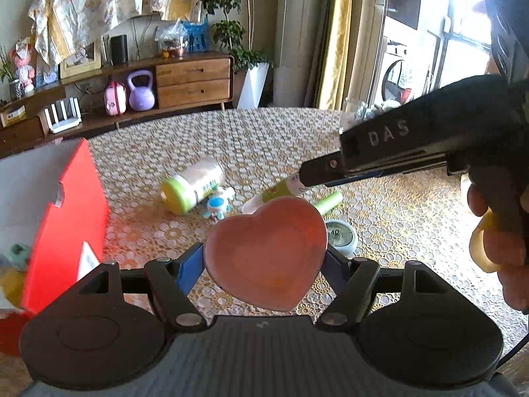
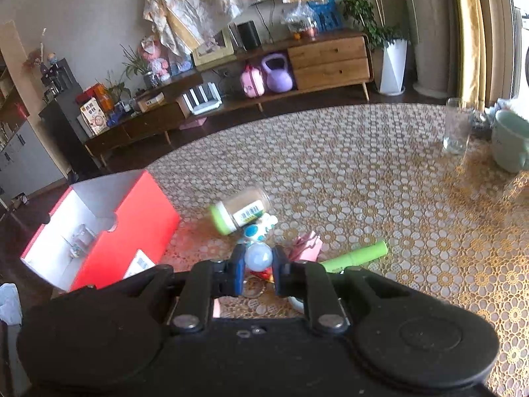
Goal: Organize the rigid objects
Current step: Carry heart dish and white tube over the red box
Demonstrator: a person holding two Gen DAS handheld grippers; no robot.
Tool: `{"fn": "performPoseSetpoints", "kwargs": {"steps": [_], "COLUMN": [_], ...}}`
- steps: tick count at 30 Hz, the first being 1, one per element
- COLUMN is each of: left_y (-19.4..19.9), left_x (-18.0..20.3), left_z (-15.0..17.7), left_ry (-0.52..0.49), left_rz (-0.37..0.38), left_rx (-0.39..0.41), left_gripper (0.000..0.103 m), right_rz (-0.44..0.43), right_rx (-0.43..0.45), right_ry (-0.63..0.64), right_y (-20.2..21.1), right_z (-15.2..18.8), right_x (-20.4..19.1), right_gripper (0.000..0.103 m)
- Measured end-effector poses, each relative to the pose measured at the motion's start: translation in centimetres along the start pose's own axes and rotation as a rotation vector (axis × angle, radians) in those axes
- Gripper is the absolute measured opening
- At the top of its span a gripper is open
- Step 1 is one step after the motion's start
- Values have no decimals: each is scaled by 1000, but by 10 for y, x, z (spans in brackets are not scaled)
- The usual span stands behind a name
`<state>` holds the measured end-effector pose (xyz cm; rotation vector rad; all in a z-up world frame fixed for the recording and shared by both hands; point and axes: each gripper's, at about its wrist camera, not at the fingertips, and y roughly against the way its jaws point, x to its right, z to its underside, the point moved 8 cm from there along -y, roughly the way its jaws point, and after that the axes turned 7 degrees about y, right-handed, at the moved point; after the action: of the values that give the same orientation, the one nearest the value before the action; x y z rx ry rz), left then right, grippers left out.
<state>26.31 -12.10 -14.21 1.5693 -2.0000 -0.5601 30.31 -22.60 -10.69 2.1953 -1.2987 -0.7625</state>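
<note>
Here, pink heart dish (image 1: 266, 258) clamped in left claw (image 1: 264, 261), above table (image 1: 271, 142).

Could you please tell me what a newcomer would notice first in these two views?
First, the pink heart-shaped dish held above the lace-covered table in the left gripper. Next, the open red cardboard box at the table's left edge. Then the right gripper, its jaws shut on a small tube with a white round cap.

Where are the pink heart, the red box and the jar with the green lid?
Heart (image 1: 266, 258), left wrist view, middle of its face.
Box (image 2: 132, 228), right wrist view, red side wall.
Jar (image 2: 246, 210), right wrist view, its label.
</note>
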Motion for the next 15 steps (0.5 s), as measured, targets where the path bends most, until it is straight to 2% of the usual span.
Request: {"fn": "performPoseSetpoints", "kwargs": {"steps": [5, 15], "left_y": [29, 83], "left_x": [-10, -58], "left_z": [-11, -24], "left_ry": [-20, -25], "left_rz": [-20, -97], "left_rx": [18, 27], "left_gripper": [74, 74], "right_rz": [-14, -47], "right_rx": [48, 118], "right_ry": [29, 98], "right_y": [23, 46], "right_z": [-9, -30], "right_x": [-20, -74], "right_gripper": [16, 16]}}
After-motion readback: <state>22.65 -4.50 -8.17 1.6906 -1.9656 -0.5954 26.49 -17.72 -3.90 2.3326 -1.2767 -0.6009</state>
